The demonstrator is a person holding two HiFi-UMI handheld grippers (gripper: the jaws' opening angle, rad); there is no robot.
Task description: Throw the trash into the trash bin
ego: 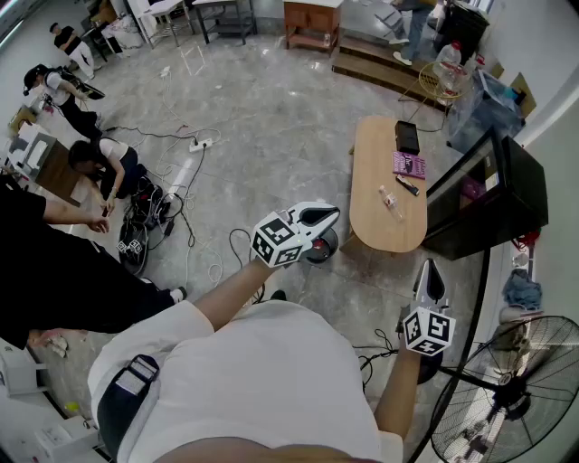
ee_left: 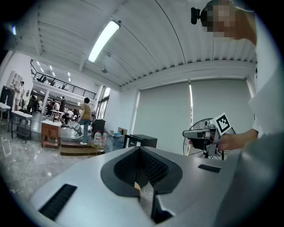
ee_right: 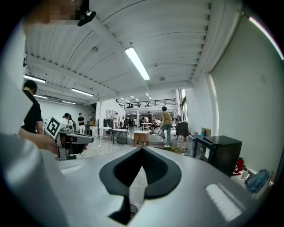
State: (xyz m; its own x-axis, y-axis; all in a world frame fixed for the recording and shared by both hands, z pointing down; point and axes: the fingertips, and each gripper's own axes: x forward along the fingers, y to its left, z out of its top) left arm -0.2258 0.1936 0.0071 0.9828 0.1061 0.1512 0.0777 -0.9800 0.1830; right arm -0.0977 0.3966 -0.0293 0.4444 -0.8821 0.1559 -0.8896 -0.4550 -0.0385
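Note:
A long wooden table (ego: 375, 212) stands ahead on the grey floor. A small pale wrapper (ego: 391, 201) lies on it, with a pink packet (ego: 409, 165), a black flat item (ego: 407, 137) and a dark stick (ego: 407, 185) further back. A round dark bin (ego: 322, 246) sits on the floor at the table's near end, partly under my left gripper (ego: 333, 214). That gripper (ee_left: 140, 148) is held in the air, shut, with nothing clearly held. My right gripper (ego: 431, 265) hovers to the right of the table's near end; its jaws (ee_right: 142, 148) are shut and empty.
A black cabinet (ego: 488, 194) stands right of the table and a floor fan (ego: 507, 398) at the lower right. Cables (ego: 194, 181) trail over the floor to the left, where several people (ego: 104, 167) sit or crouch. Wooden furniture (ego: 312, 23) stands far back.

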